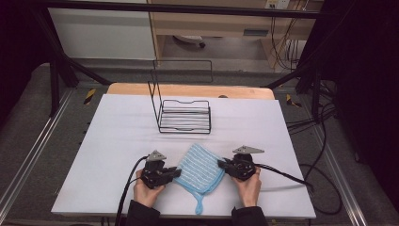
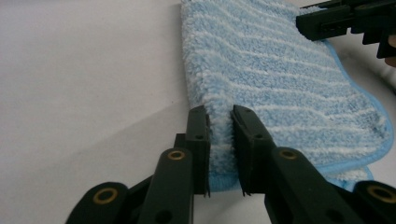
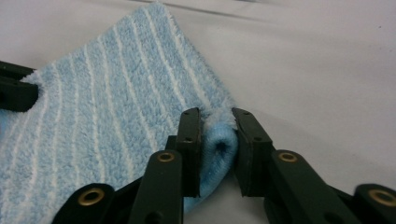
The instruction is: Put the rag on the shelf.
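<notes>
Blue striped terry cloth (image 1: 200,168), folded, flat on the white counter (image 1: 117,136) near its front edge, hanging loop (image 1: 199,205) trailing toward the person. Soft, light and limp; likely to sag and unfold once lifted, hence best taken at two opposite corners through all layers. Left hand-held gripper (image 2: 219,140) clamped on the cloth's left corner, pile squeezed between the jaws. Right hand-held gripper (image 3: 218,144) clamped on the right corner, folded hem bunched between the pads (image 3: 190,149). Seen from above, left hand-held gripper (image 1: 175,173) and right hand-held gripper (image 1: 222,164) facing inward from either side. Farther back, well apart, black wire rack (image 1: 184,117), upright handle at its left.
</notes>
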Demonstrator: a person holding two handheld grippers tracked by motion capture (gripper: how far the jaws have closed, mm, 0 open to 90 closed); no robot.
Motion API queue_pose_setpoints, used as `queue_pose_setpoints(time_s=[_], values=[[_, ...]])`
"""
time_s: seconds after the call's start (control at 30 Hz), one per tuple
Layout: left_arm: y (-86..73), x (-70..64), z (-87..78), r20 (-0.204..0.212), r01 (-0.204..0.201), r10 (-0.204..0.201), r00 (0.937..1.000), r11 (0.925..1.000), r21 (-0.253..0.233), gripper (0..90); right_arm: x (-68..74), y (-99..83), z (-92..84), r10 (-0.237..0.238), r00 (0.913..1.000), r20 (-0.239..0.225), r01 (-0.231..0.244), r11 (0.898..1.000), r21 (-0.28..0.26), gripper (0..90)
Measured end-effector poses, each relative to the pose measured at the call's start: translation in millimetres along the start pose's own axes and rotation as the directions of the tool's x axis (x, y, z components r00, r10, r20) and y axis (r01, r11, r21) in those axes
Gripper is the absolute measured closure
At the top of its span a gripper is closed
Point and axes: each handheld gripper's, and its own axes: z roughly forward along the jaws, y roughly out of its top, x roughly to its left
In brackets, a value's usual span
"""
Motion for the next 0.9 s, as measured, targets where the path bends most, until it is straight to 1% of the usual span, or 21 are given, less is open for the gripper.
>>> queue_pose_setpoints(time_s=[0.07,0.13,0.17,0.2,0.27,0.33,0.37,0.4,0.47,0.5,0.53,0.57,0.67,0.7,0.73,0.87,0.9], values=[[-2.4,-3.1,-2.4,-0.01,-0.005,0.005,0.9999,1.0,-0.003,78.4,-0.3,0.6,0.4,-0.002,1.0,-0.001,0.002,1.0,-0.005,77.6],[-5.8,-7.5,-5.2,-0.022,-0.015,0.014,0.9997,0.9999,-0.007,79.2,-0.2,2.9,1.2,0.0,0.9999,-0.014,0.0,1.0,-0.007,78.1],[-8.0,-9.7,-6.8,-0.029,-0.016,0.015,0.9995,0.9998,-0.01,79.5,0.3,4.6,2.4,-0.007,0.9999,-0.014,0.007,1.0,-0.006,78.2],[-10.2,-11.8,-8.6,-0.04,-0.022,0.022,0.999,0.9997,-0.013,79.6,1.5,6.6,3.7,-0.022,0.9997,-0.014,0.022,1.0,-0.003,78.2],[-14.9,-15.2,-12.3,-0.05,-0.022,0.021,0.9985,0.9996,-0.02,79.9,5.9,12.0,7.0,-0.06,0.9981,-0.013,0.06,0.998,0.006,78.1],[-19.8,-17.7,-16.5,-0.057,-0.018,0.016,0.9983,0.9995,-0.027,80.0,9.2,17.7,10.5,-0.086,0.996,-0.024,0.086,0.996,0.003,77.8],[-22.2,-18.5,-18.7,-0.057,-0.011,0.009,0.9983,0.9995,-0.03,80.0,11.7,23.1,14.0,-0.096,0.9945,-0.043,0.096,0.995,-0.001,77.7],[-24.6,-19.2,-20.6,-0.057,-0.004,0.002,0.9984,0.9995,-0.033,80.0,11.7,23.1,14.0,-0.096,0.9945,-0.043,0.096,0.995,-0.001,77.7],[-29.2,-19.9,-24.2,-0.058,0.009,-0.011,0.9983,0.9993,-0.037,79.9,13.9,27.8,17.9,-0.102,0.9927,-0.065,0.102,0.995,0.003,77.5],[-31.3,-20.7,-25.9,-0.058,0.018,-0.02,0.9981,0.9991,-0.039,79.8,15.1,29.7,20.5,-0.117,0.9906,-0.071,0.118,0.993,0.002,77.5],[-33.3,-22.0,-27.6,-0.065,0.02,-0.023,0.9976,0.9989,-0.042,79.6,17.9,33.5,25.6,-0.137,0.9867,-0.088,0.138,0.99,0.003,77.2],[-35.0,-23.6,-29.2,-0.07,0.025,-0.028,0.9971,0.9987,-0.044,79.6,17.9,33.5,25.6,-0.137,0.9867,-0.088,0.138,0.99,0.003,77.2],[-38.7,-27.5,-31.6,-0.089,0.029,-0.033,0.9955,0.9983,-0.052,79.1,21.6,36.9,34.2,-0.164,0.9815,-0.099,0.166,0.986,0.021,76.7],[-39.6,-27.2,-31.7,-0.09,0.031,-0.036,0.9953,0.998,-0.055,78.9,21.7,37.3,36.9,-0.166,0.9808,-0.102,0.17,0.985,0.028,76.4],[-39.9,-26.7,-31.6,-0.087,0.033,-0.038,0.9955,0.9978,-0.058,78.5,22.0,37.4,39.3,-0.158,0.9823,-0.101,0.162,0.986,0.036,76.1],[-39.6,-24.6,-32.3,-0.082,0.03,-0.035,0.996,0.9977,-0.061,75.6,20.6,36.0,41.7,-0.175,0.9802,-0.093,0.178,0.984,0.031,72.5],[-38.4,-24.0,-33.3,-0.082,0.026,-0.03,0.9962,0.9981,-0.055,73.5,20.8,36.1,40.7,-0.177,0.9803,-0.088,0.18,0.983,0.029,69.7]])
